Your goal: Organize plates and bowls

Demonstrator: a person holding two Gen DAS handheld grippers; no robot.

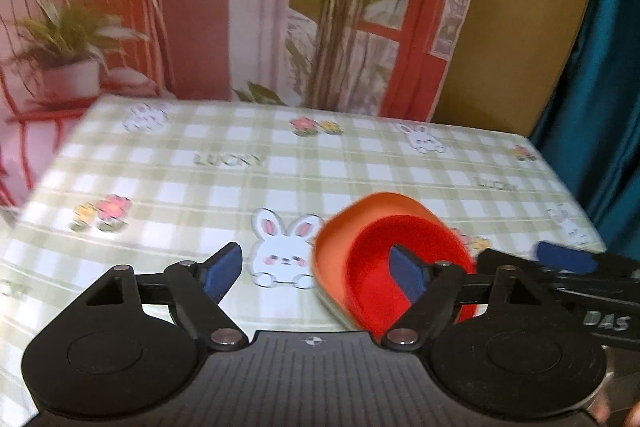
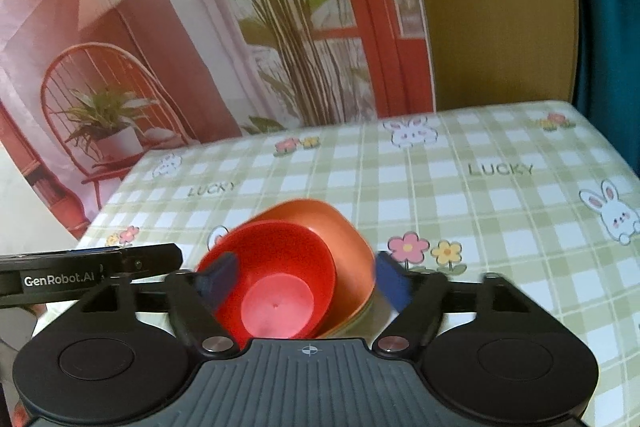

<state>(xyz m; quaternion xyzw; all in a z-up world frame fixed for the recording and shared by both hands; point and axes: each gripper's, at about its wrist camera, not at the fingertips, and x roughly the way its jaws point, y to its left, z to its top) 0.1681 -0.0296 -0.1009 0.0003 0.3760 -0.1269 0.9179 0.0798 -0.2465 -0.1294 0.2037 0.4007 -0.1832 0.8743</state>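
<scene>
Item: red bowl (image 2: pixel 276 283), nested inside an orange bowl (image 2: pixel 340 231), on my green checked tablecloth (image 2: pixel 500 227). Left gripper (image 1: pixel 316 271): released, jaws wide, beside the stack. Right gripper (image 2: pixel 306 281): released, jaws wide, straddling the stack, pads clear of it.

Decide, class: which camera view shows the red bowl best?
The right wrist view: the red bowl shows its whole inside and flat bottom, nested in the orange bowl. The left wrist view shows it tilted and blurred, partly hidden by a gripper finger.
</scene>
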